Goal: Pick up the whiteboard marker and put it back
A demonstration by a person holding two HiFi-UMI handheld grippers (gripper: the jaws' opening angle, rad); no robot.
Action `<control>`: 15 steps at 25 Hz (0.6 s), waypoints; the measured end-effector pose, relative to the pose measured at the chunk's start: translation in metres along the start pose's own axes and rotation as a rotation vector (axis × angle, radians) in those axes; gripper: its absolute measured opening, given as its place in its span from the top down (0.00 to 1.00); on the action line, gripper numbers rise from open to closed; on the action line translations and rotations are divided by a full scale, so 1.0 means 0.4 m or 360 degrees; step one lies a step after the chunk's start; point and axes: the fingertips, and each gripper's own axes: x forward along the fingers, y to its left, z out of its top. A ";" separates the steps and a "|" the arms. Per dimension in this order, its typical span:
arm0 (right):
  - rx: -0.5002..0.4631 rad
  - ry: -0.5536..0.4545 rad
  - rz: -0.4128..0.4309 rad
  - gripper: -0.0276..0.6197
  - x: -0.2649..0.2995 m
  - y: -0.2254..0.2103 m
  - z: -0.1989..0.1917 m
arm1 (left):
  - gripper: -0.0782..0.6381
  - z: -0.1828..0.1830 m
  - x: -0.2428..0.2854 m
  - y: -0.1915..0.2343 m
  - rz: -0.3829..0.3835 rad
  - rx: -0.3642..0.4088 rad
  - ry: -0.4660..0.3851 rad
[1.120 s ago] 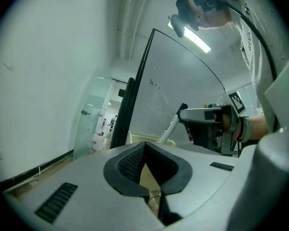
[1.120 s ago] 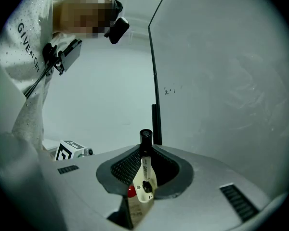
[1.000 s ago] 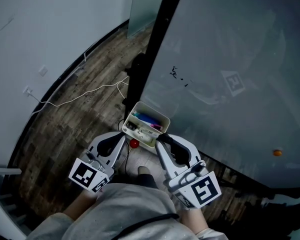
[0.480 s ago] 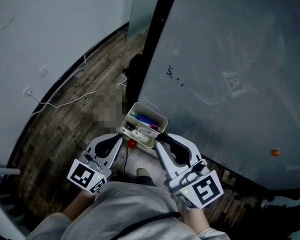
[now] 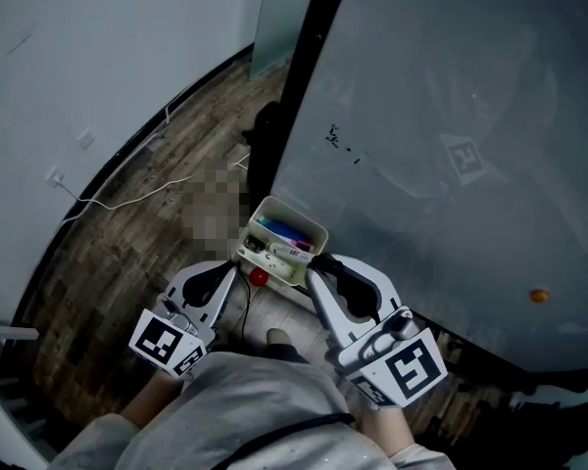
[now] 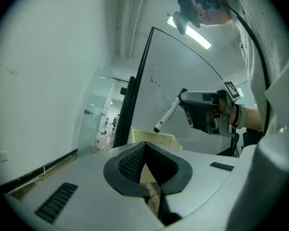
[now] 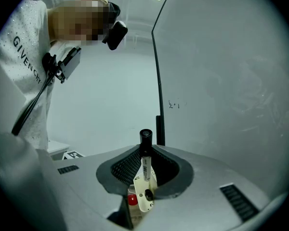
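Clenching on the barrel of the whiteboard marker [image 7: 145, 150], the right claw [image 7: 145, 170] is holding it with the black end pointing out past the jaws. From the left gripper view the marker is slanting down toward the white tray [image 6: 159, 137]. The left claw [image 6: 145, 160] is hanging clenched on nothing, close beside that tray. The pick-up is looking done. What is remaining, I judge, is lowering the marker into the tray at the whiteboard's [image 5: 451, 116] foot and releasing it.
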 end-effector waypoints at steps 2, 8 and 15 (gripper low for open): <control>0.0000 -0.0004 0.0002 0.84 -0.002 0.001 0.008 | 0.87 0.000 -0.002 -0.001 -0.0002 -0.0003 -0.0001; 0.0002 -0.0017 0.0000 0.84 -0.008 0.001 0.024 | 0.87 -0.009 -0.006 0.004 0.0009 -0.0015 0.0006; -0.0016 -0.0023 -0.0010 0.84 -0.011 -0.002 0.029 | 0.87 -0.015 -0.010 0.010 0.0020 -0.0043 0.0001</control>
